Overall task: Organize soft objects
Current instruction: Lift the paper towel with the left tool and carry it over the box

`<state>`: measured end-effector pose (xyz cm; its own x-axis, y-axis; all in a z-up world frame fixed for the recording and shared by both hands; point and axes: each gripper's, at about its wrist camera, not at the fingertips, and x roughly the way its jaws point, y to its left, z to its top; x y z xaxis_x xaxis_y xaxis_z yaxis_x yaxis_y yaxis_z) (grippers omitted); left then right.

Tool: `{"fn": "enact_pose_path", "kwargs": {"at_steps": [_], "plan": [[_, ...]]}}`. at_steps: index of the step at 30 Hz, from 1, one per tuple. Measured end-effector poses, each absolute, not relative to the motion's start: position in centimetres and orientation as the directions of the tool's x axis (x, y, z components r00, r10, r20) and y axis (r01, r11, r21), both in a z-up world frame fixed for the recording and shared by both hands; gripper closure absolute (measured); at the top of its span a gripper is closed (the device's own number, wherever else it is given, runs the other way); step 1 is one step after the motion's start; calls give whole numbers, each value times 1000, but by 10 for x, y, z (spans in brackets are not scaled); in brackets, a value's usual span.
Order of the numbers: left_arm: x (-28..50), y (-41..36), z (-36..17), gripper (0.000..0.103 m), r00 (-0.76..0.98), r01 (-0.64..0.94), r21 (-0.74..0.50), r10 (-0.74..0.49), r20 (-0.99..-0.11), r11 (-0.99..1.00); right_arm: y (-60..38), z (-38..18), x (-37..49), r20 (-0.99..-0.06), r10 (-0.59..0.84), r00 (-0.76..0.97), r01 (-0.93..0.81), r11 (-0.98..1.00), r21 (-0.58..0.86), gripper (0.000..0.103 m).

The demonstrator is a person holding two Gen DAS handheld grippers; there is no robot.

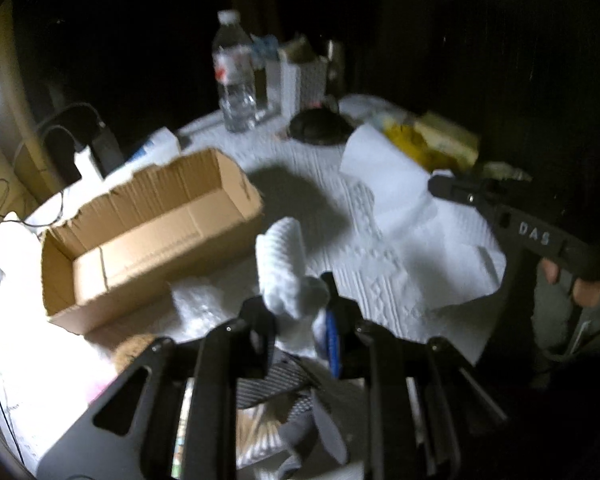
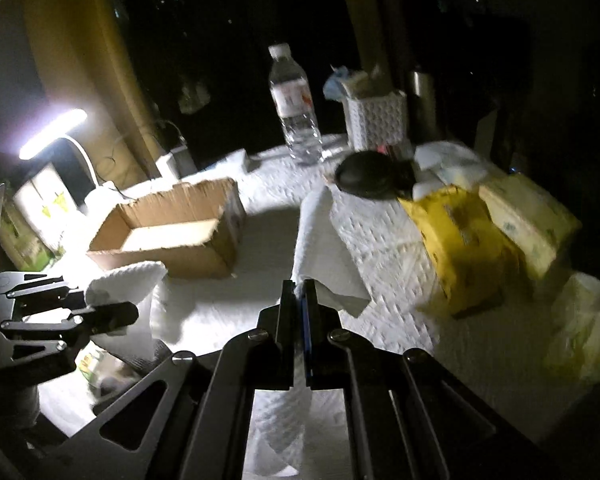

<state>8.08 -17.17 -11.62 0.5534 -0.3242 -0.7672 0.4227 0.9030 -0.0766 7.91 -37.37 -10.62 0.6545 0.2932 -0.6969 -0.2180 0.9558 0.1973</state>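
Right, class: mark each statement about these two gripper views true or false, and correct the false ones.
1. The left gripper holds a white cloth. True.
2. The cardboard box is full. False: it looks empty.
3. The right gripper is shut on a paper towel. True.
4. The water bottle lies on its side. False: it stands upright.
5. The yellow pack sits inside the box. False: it lies on the table, apart from it.

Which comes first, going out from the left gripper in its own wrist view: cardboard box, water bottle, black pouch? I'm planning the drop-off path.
From the left gripper, shut on a white cloth:
1. Cardboard box, just ahead, left.
2. Black pouch, farther back, slightly right.
3. Water bottle, at the far edge, behind the pouch.
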Motion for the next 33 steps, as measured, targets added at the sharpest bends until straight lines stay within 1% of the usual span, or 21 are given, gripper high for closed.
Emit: {"fn": "enact_pose_path", "kwargs": {"at_steps": [6, 13, 22, 33], "plan": [[85, -140, -89, 83, 616, 392, -80, -326, -717, 917, -354, -84, 87, -664, 345, 664, -263, 938, 224, 100], [96, -100, -74, 83, 655, 358, -105, -329, -680, 928, -324, -65, 106, -629, 391, 672, -309, 920, 242, 100], [122, -56, -71, 83, 687, 312, -129, -318, -653, 941, -278, -61, 136, -645, 401, 651, -357, 911, 206, 100], [156, -33, -78, 83, 697, 284, -147, -309, -647, 947, -237, -66, 179, -668, 417, 617, -404, 896, 186, 100]]}}
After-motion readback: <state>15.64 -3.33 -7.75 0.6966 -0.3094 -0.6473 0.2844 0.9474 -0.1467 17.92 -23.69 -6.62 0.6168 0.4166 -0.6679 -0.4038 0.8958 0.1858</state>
